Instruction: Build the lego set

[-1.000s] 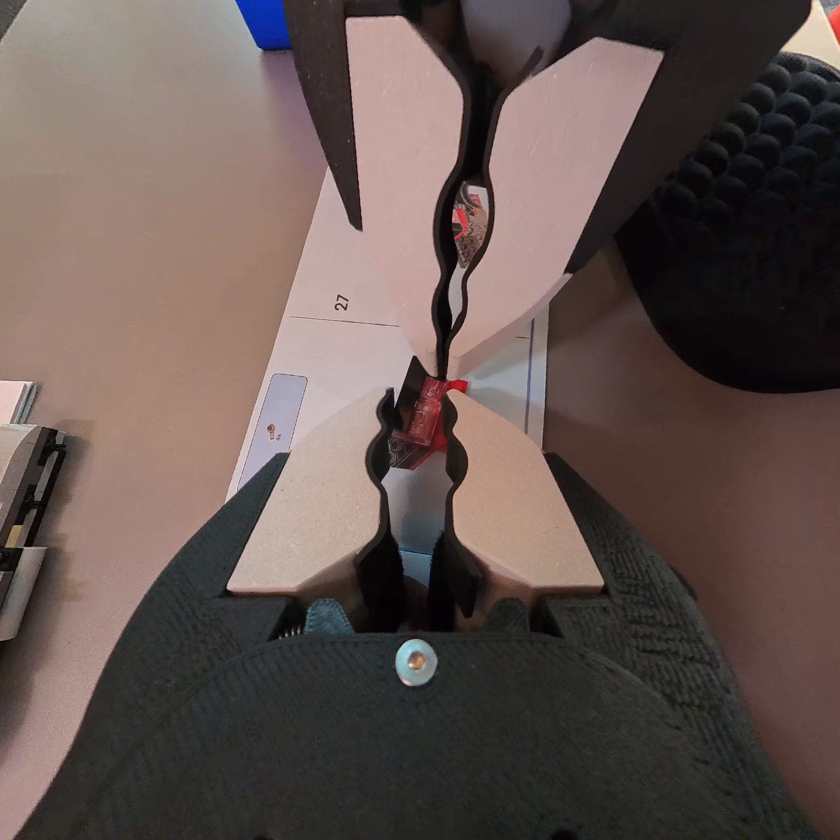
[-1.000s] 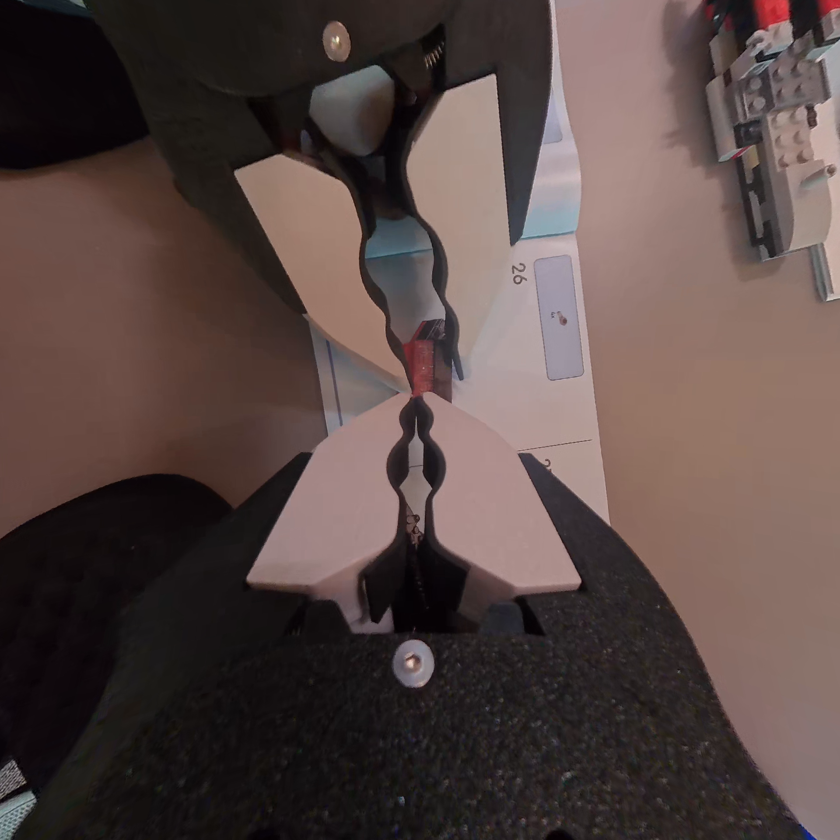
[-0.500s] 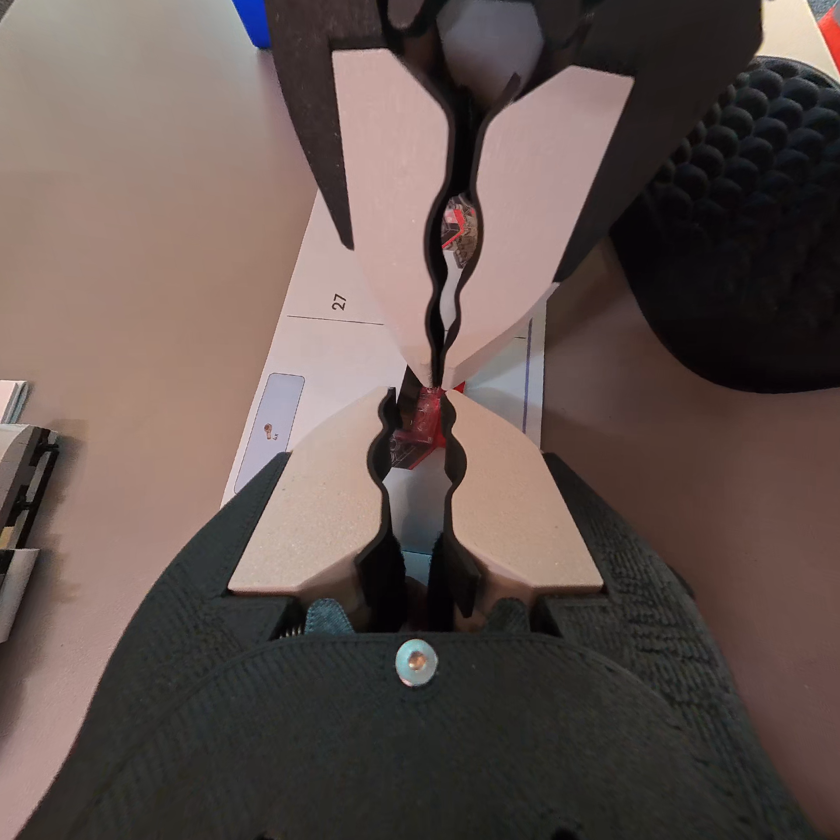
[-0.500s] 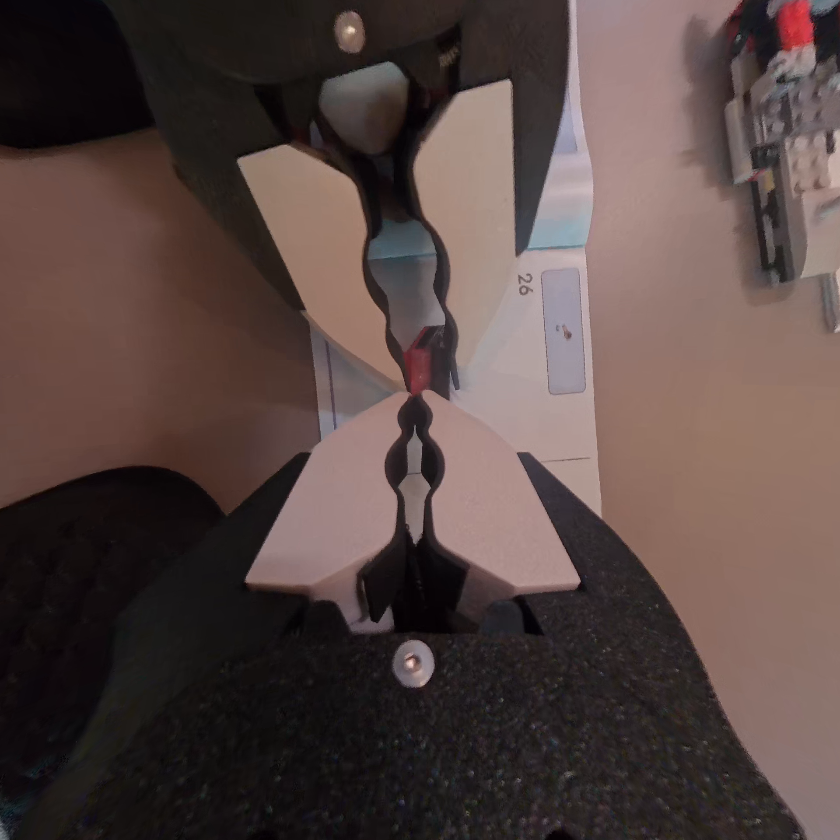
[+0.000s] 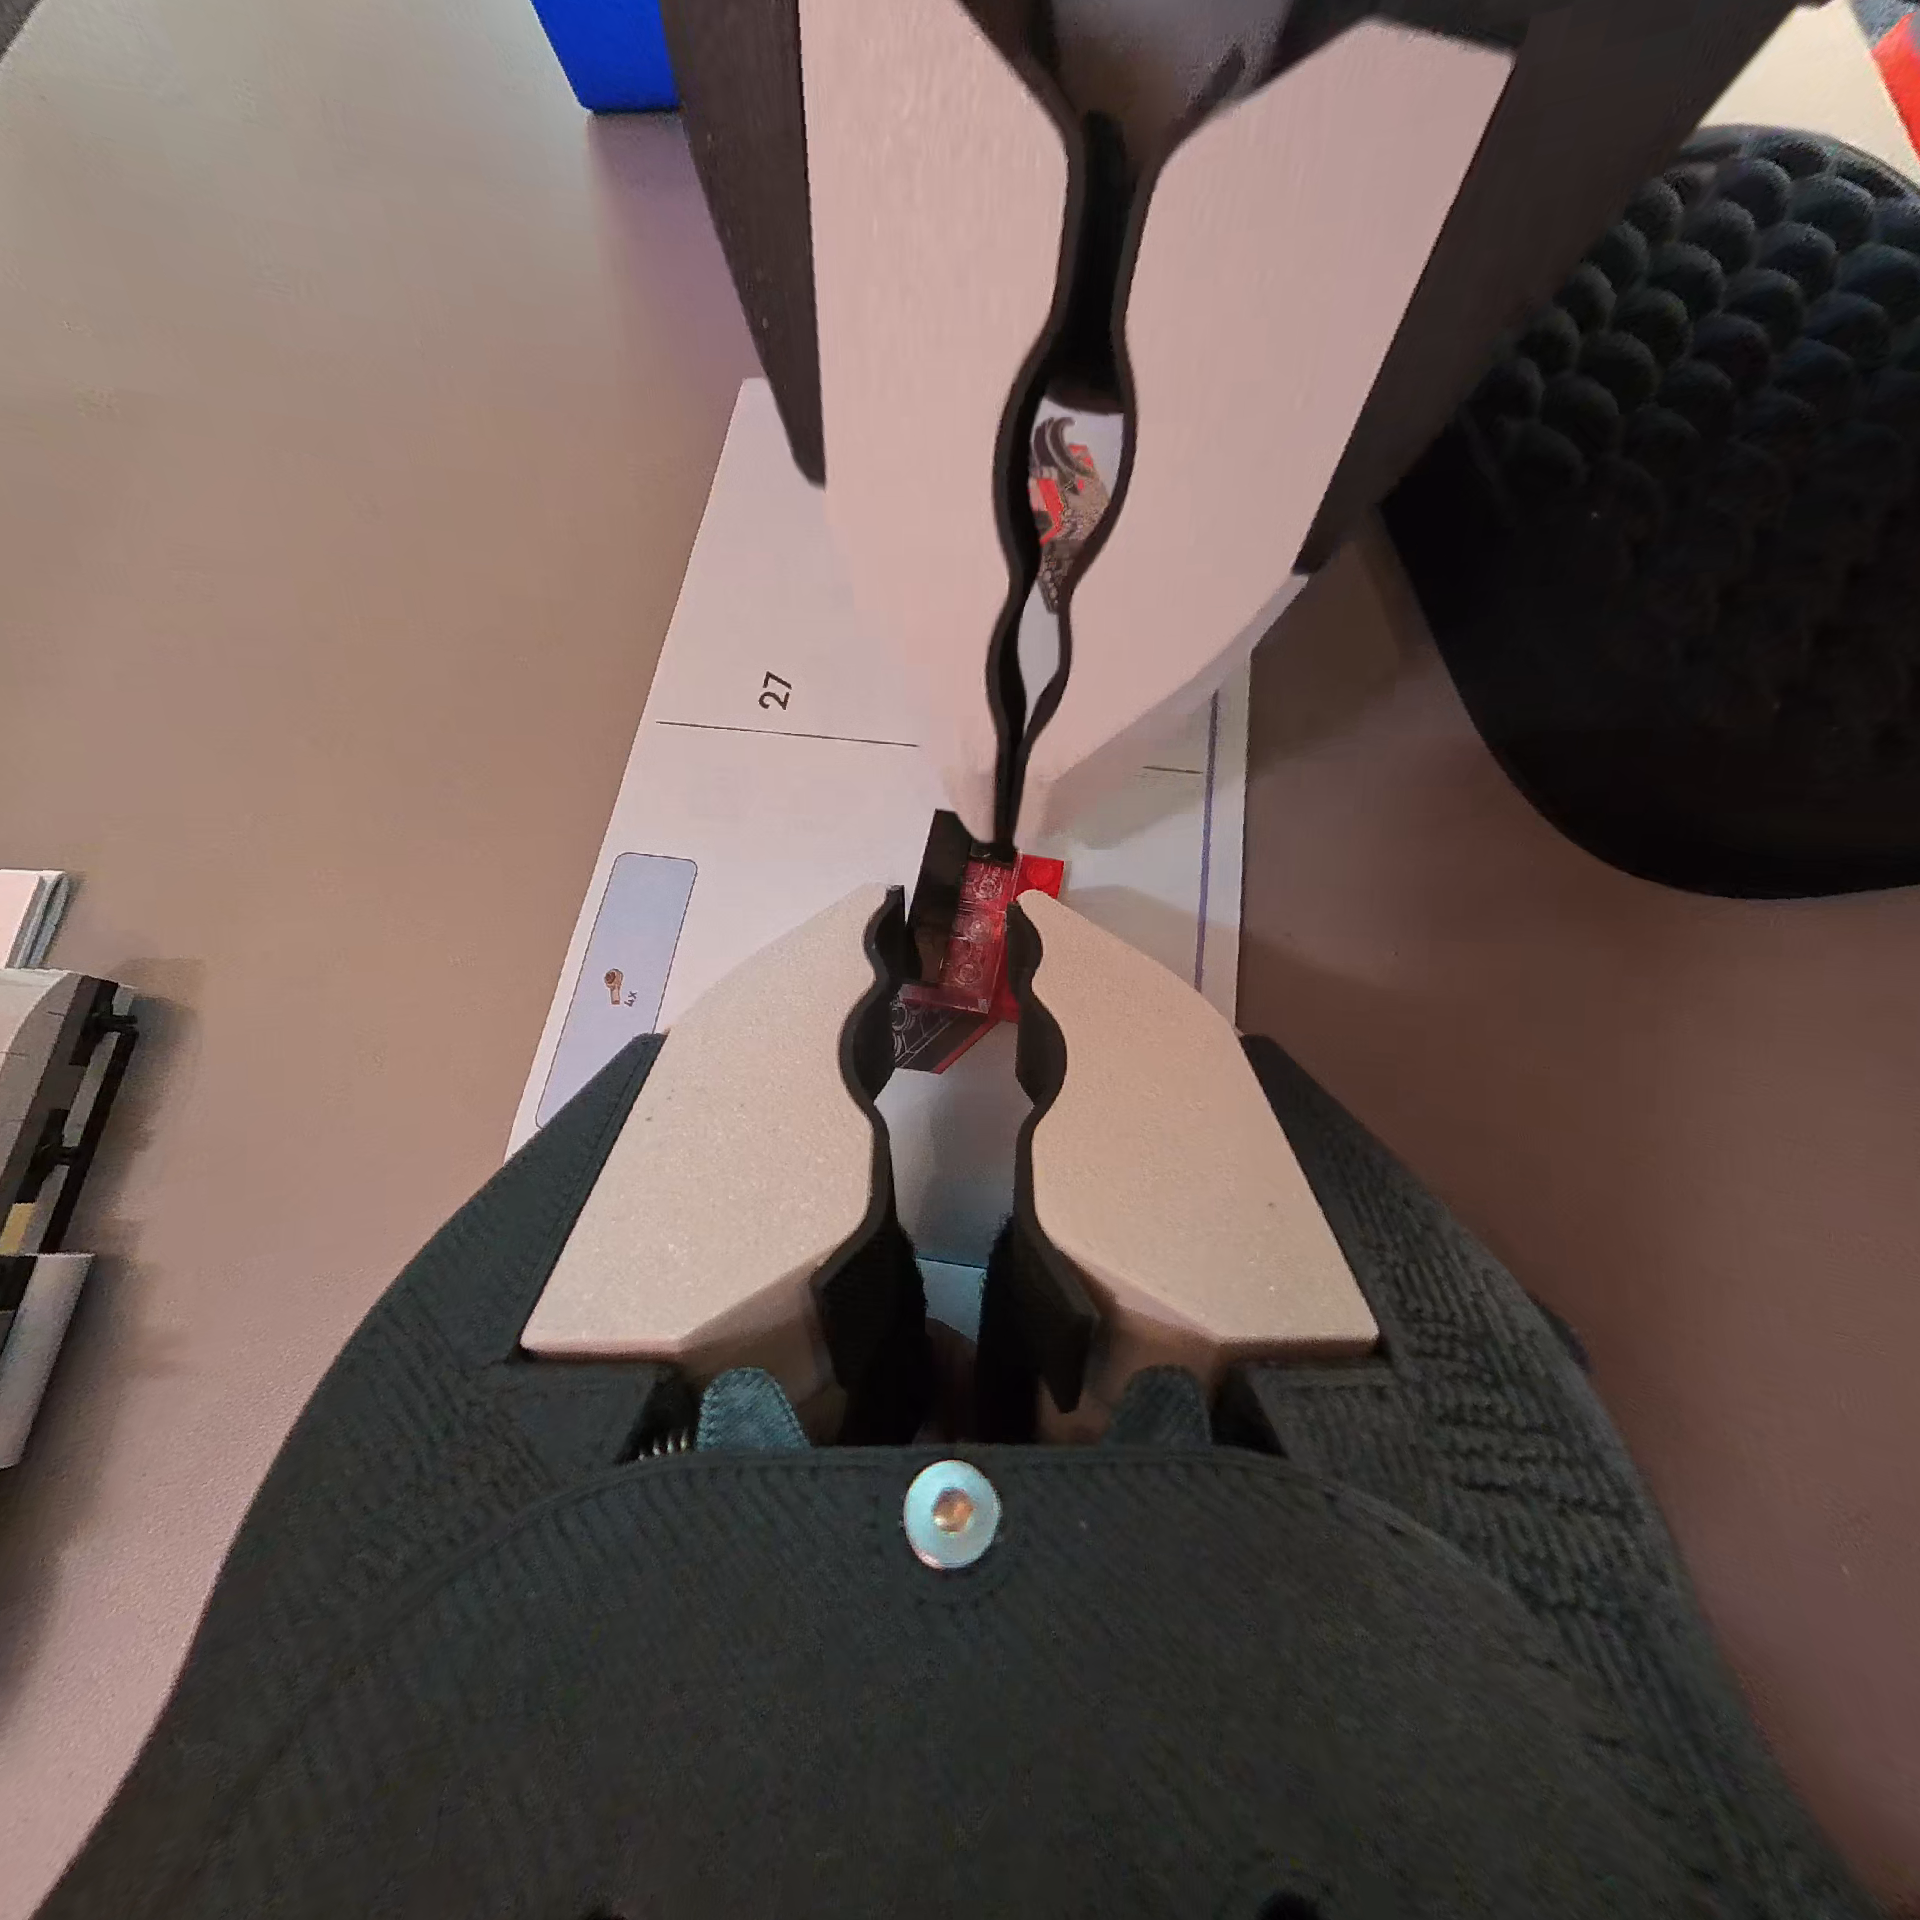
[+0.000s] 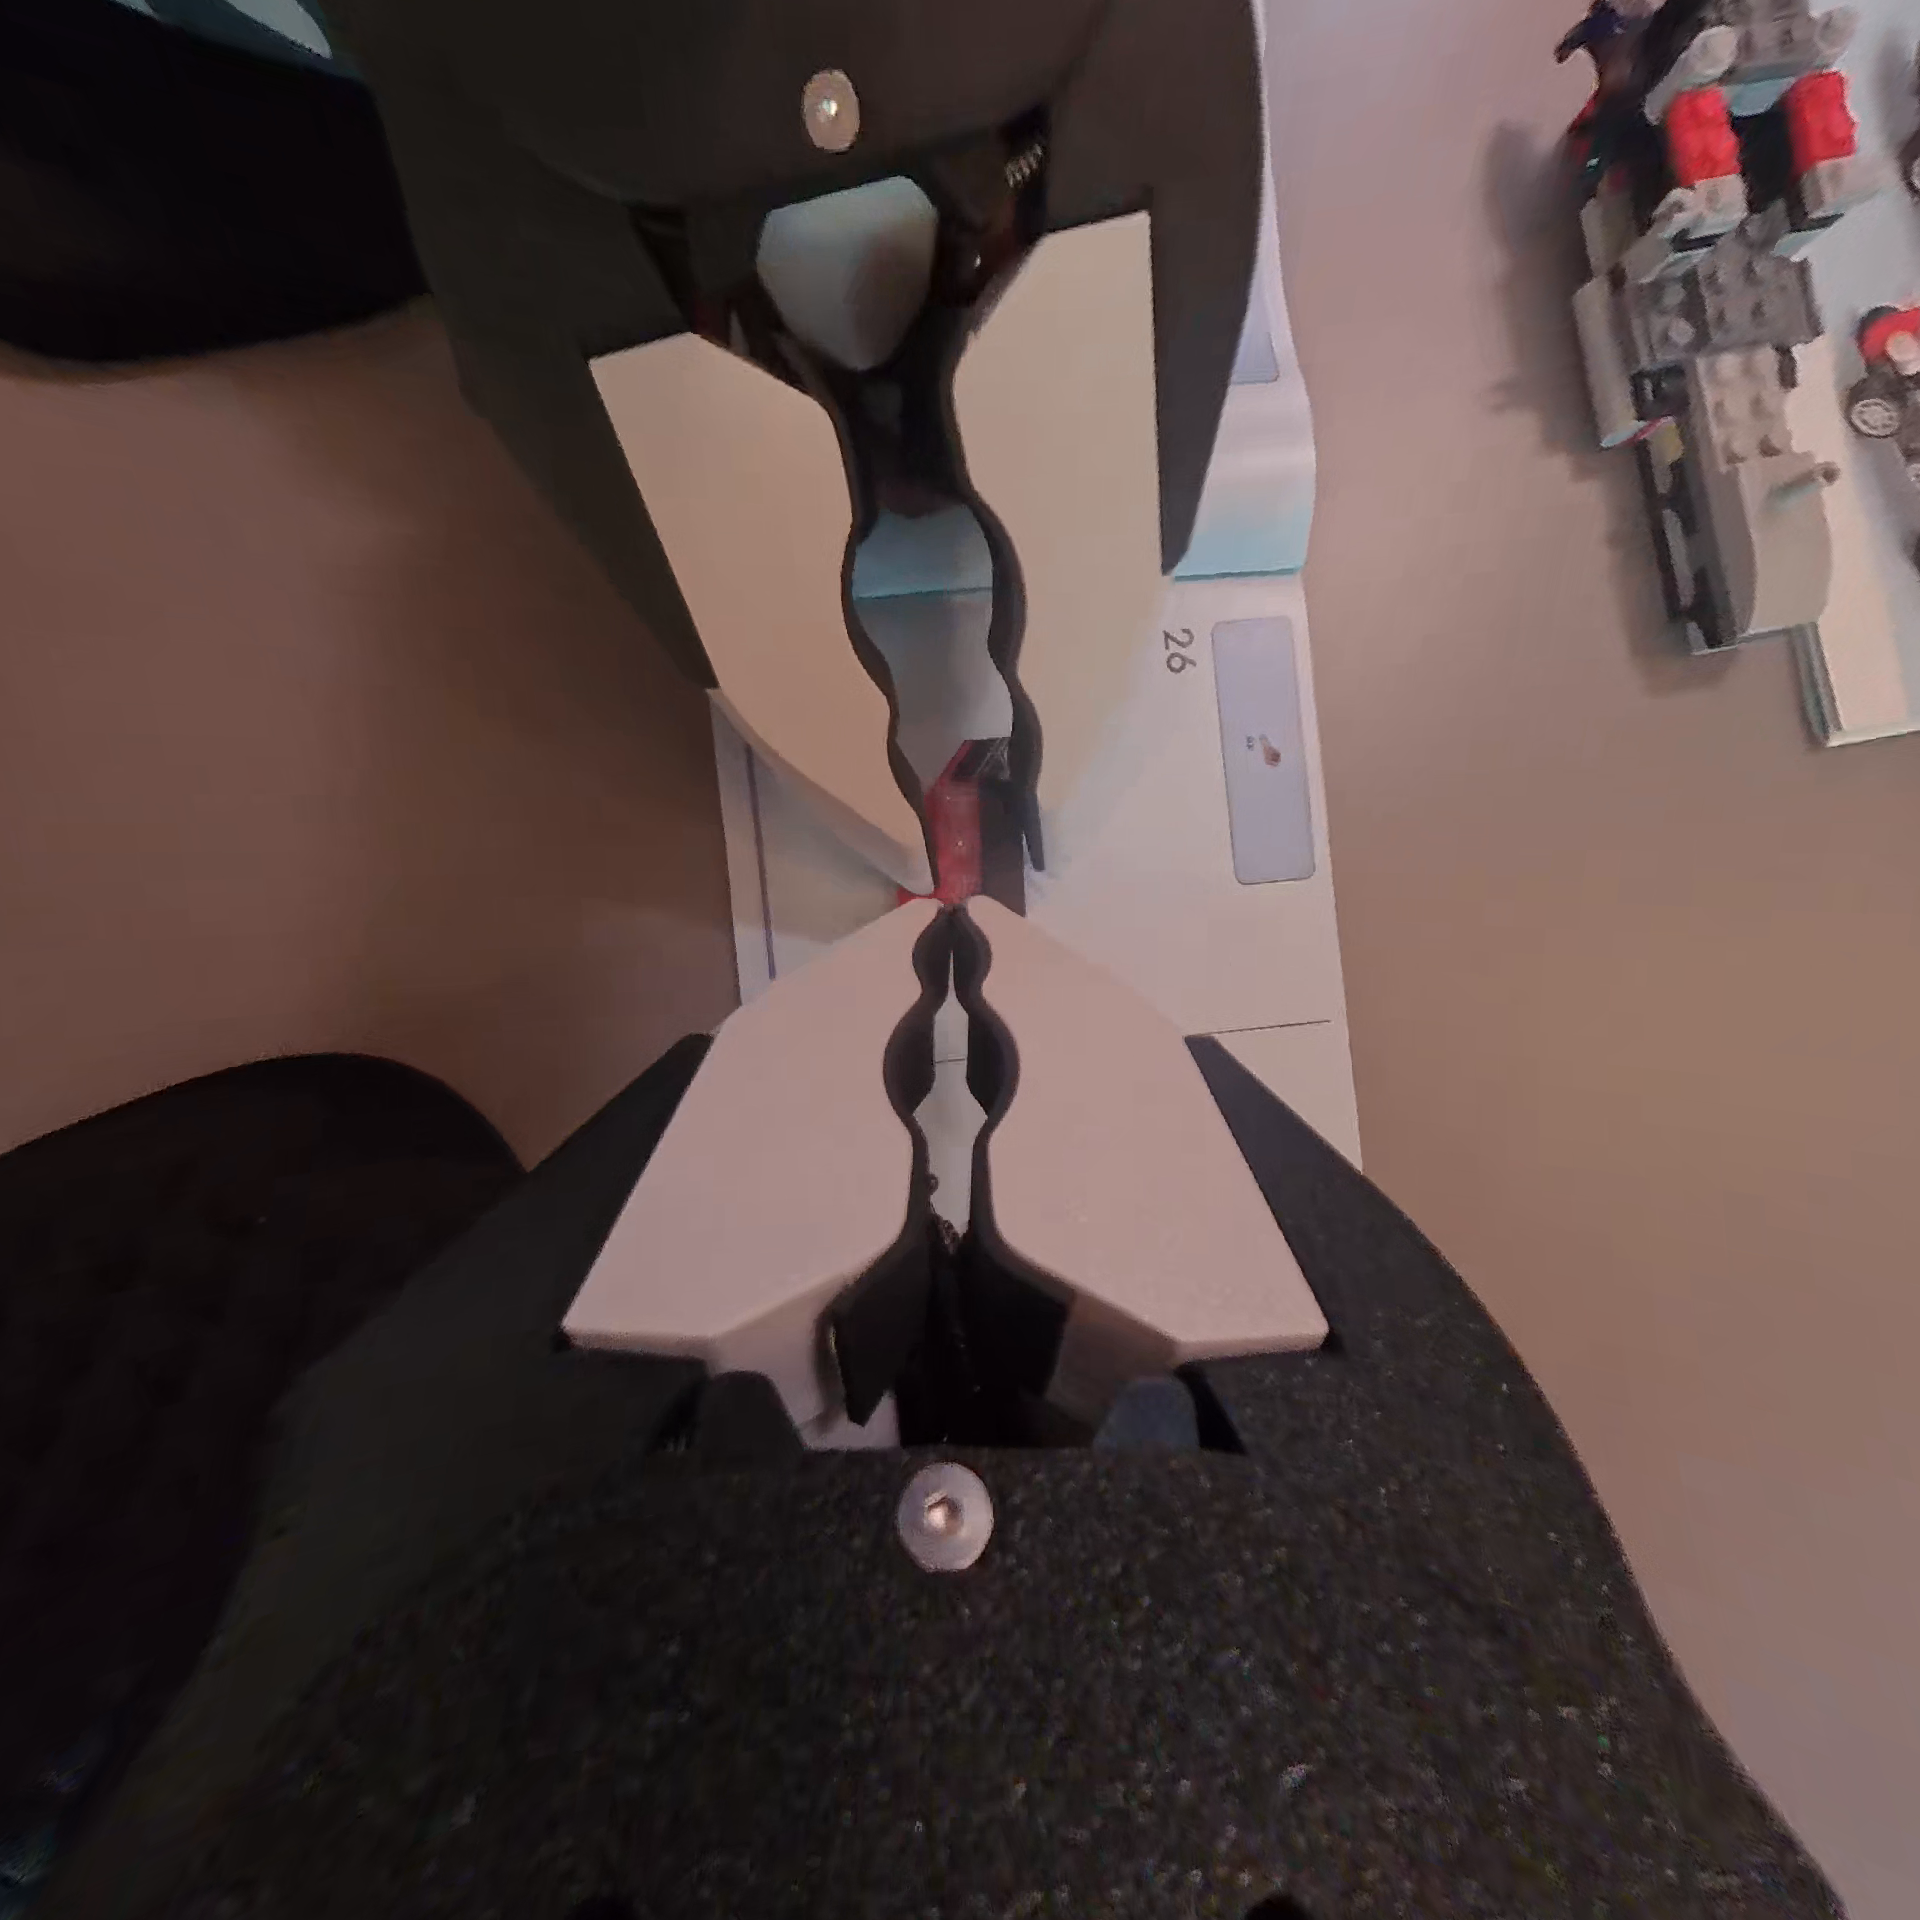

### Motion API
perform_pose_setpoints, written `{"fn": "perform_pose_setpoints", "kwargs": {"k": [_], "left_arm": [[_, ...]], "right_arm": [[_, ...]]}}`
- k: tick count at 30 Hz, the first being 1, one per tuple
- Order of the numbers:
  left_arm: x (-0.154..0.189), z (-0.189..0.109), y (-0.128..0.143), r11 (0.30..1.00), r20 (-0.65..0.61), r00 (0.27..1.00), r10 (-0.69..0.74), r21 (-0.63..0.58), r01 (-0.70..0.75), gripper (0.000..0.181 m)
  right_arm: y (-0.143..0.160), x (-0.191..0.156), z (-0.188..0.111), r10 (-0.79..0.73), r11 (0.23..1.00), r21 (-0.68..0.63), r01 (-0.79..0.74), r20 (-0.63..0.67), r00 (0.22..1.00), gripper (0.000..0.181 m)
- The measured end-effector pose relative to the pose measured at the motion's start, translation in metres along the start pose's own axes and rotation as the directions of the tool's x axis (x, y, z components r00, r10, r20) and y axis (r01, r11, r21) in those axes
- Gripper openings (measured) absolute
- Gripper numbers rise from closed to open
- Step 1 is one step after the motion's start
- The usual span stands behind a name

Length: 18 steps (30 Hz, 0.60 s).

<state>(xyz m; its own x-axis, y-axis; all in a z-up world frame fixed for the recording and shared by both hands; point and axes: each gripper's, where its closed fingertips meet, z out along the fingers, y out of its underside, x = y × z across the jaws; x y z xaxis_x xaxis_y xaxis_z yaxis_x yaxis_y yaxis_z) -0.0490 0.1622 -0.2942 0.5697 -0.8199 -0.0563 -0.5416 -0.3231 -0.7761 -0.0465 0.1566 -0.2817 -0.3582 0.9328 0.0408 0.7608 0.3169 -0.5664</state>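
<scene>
Since the earlier frame the red tip beside the small red-and-black lego piece [image 5: 961, 951] shows again. Left gripper [image 5: 956, 914] jaws narrowly apart, clamped on that piece at frame centre, above the instruction booklet [image 5: 727, 821]. Right gripper [image 6: 951, 914] jaws nearly closed, pinching its far end; contact partly hidden. Only the right wrist view shows the grey lego model [image 6: 1714, 343] whole, upper right on the tabletop [image 6: 1558, 935].

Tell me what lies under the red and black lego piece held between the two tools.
Under the lego piece lies the open instruction booklet on the table. The tools cover most of its page.
</scene>
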Motion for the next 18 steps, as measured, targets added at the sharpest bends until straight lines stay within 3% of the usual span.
{"fn": "perform_pose_setpoints", "kwargs": {"k": [18], "left_arm": [[0.0009,0.0000,0.0003,1.000,-0.013,1.000,-0.010,-0.001,0.010,0.018]], "right_arm": [[0.0023,0.0001,0.0050,0.012,0.997,-0.072,-0.010,0.023,1.000,0.000]]}}
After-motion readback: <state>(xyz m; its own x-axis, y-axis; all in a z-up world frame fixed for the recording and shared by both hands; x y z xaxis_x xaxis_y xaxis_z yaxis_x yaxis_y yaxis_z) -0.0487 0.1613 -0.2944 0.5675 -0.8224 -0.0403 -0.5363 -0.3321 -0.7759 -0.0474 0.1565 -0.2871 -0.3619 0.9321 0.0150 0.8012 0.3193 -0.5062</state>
